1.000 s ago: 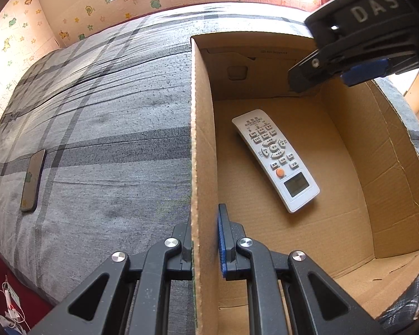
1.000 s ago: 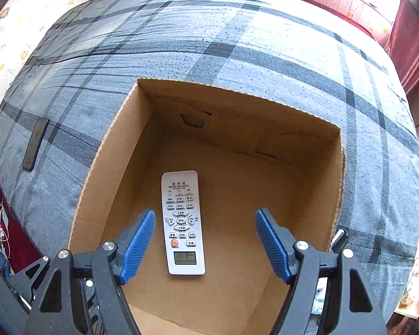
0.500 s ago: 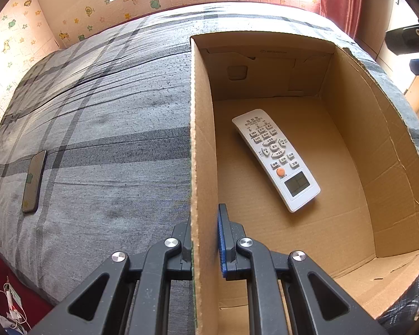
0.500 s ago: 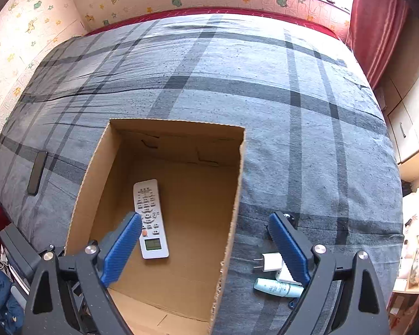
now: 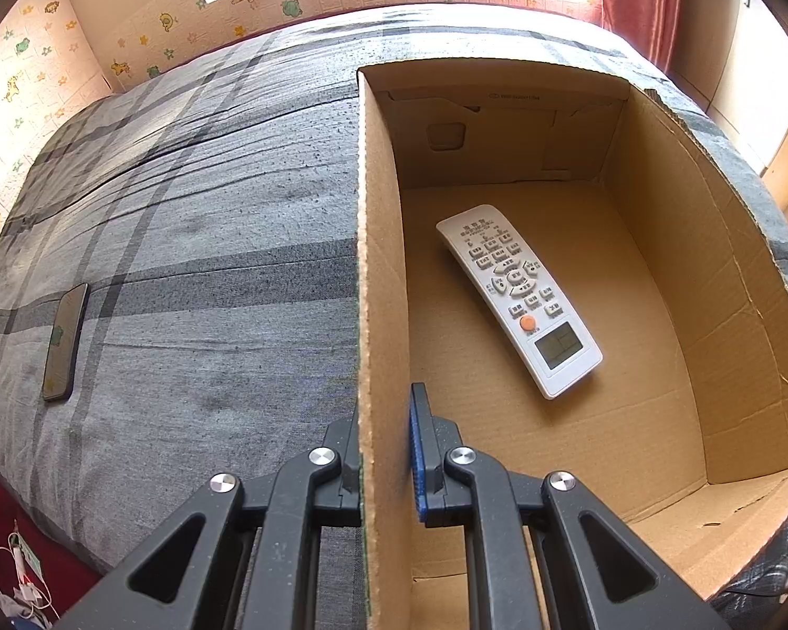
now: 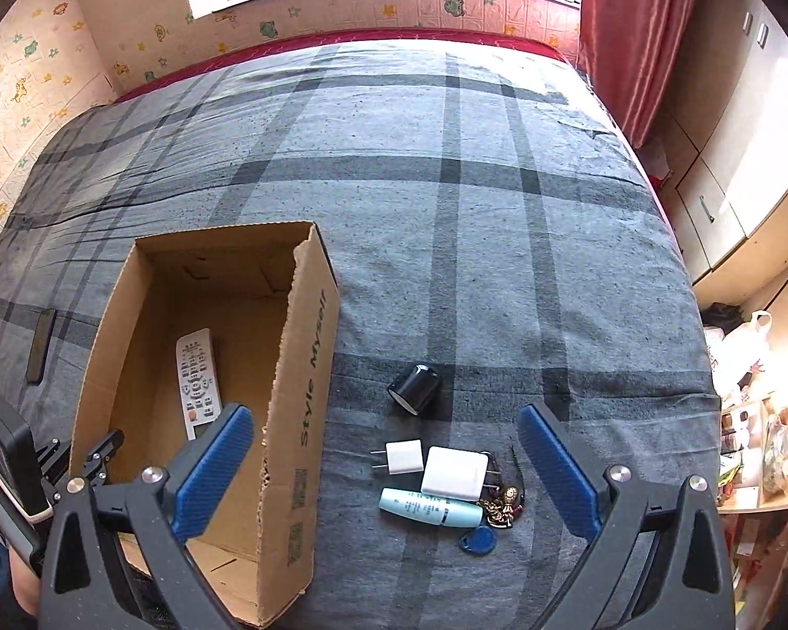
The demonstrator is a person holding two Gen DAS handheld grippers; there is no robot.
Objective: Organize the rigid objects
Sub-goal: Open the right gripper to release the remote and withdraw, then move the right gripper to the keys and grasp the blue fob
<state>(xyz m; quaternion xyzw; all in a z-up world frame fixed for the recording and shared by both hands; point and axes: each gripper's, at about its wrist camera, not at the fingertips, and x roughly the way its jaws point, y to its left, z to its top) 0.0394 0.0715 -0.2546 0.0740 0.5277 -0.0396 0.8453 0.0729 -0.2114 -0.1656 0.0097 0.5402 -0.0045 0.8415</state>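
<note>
An open cardboard box (image 6: 310, 357) sits on a grey plaid bed. A white remote (image 5: 520, 296) lies flat on its floor; it also shows in the right wrist view (image 6: 198, 380). My left gripper (image 5: 383, 451) is shut on the box's left wall (image 5: 375, 273), one finger outside and one inside. My right gripper (image 6: 386, 464) is open and empty, held above a pile to the right of the box: a small white plug (image 6: 402, 457), a white charger (image 6: 454, 472), a pale blue tube (image 6: 431, 506), a key bunch with a blue fob (image 6: 480, 541), and a black cylinder (image 6: 415, 388).
A dark phone (image 5: 65, 341) lies on the bed left of the box; it also shows in the right wrist view (image 6: 41, 346). The bed's right edge drops to cabinets (image 6: 730, 199) and bags (image 6: 746, 346). A red curtain (image 6: 635, 26) hangs at the back right.
My right gripper has risen out from over the box and swung right, now above the pile of small objects. My left gripper still holds the box wall; the remote has not moved.
</note>
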